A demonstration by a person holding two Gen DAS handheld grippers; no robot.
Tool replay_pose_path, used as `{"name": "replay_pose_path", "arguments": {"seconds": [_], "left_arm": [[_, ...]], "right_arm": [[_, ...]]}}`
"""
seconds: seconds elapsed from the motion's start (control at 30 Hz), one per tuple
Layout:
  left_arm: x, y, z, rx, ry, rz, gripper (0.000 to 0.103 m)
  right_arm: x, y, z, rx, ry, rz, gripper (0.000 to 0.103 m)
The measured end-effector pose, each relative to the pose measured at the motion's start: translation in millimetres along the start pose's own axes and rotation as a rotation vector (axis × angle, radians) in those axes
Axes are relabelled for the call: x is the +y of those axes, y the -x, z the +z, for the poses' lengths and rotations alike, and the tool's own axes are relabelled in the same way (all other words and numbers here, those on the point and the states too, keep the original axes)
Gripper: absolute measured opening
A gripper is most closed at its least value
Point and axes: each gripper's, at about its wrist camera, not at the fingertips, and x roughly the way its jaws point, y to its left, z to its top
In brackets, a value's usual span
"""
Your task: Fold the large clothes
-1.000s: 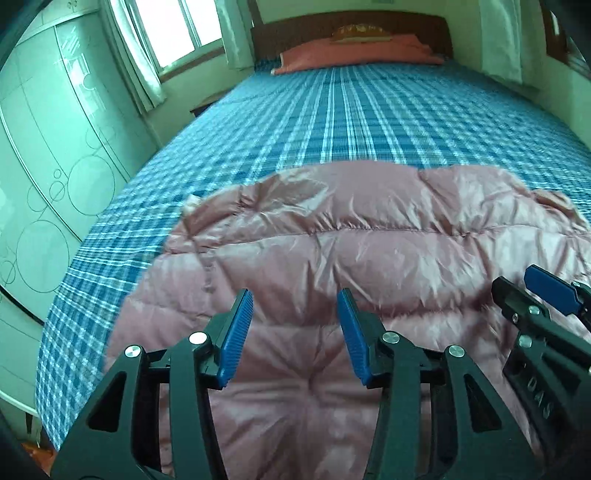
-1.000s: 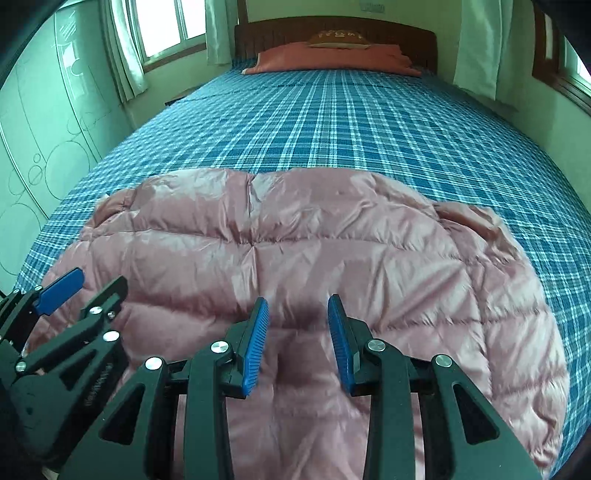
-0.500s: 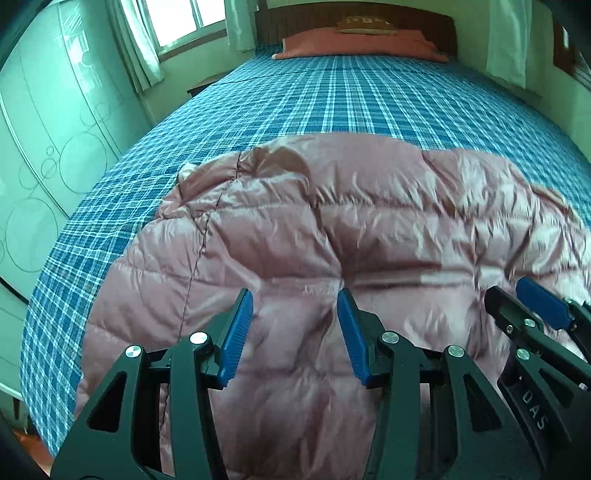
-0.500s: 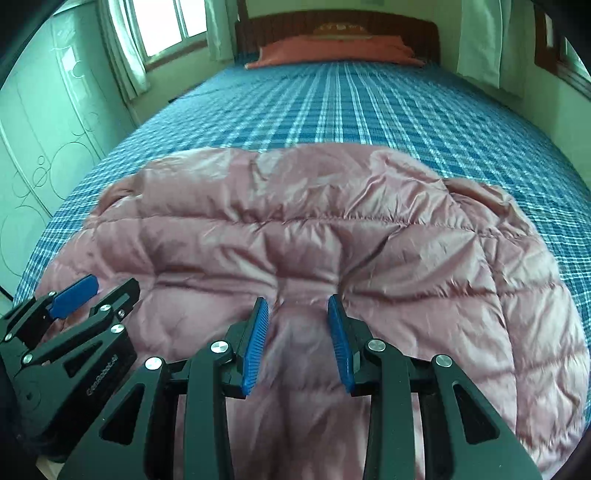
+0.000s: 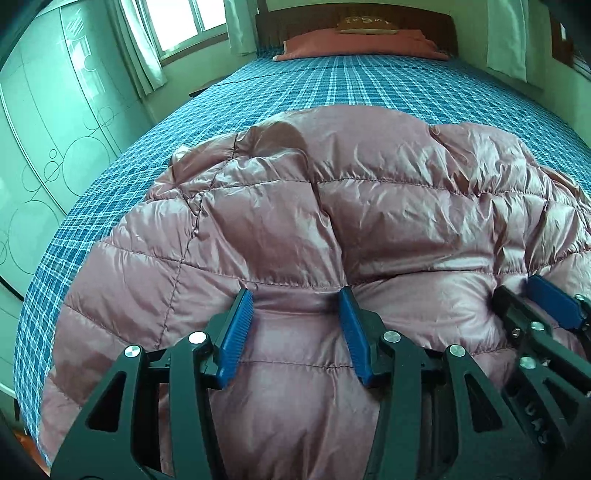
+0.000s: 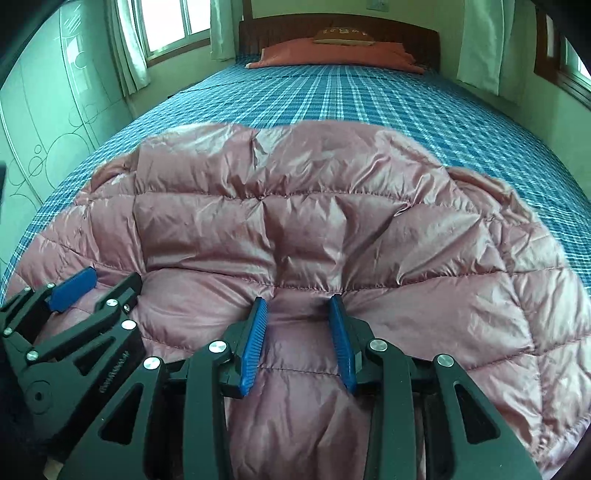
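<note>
A shiny pink quilted down jacket lies spread on a blue plaid bed. My left gripper is shut on a thick puffed fold of the jacket near its front edge, and creases run to its blue pads. Close to its right, my right gripper presses into the same garment. In the right wrist view the jacket bulges around my right gripper, which pinches a ridge of fabric. The left gripper sits at the lower left. The jacket's near hem is hidden under the fingers.
An orange-red pillow lies against the dark wooden headboard at the far end. A pale green wardrobe stands along the left side of the bed. Curtained windows are at the back left and on the right.
Both grippers have sunk toward the bed with the fabric still between their pads. The jacket now fills more of each view and puffs up around the fingertips.
</note>
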Motion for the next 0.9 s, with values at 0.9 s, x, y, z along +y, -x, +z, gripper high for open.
{"name": "replay_pose_path", "arguments": {"seconds": [0.9], "left_arm": [[112.7,55.0,-20.5,-0.007,0.255,-0.107,0.07]], "right_arm": [[17.1,-3.4,-17.9,-0.021,0.051,-0.042,0.037]]}}
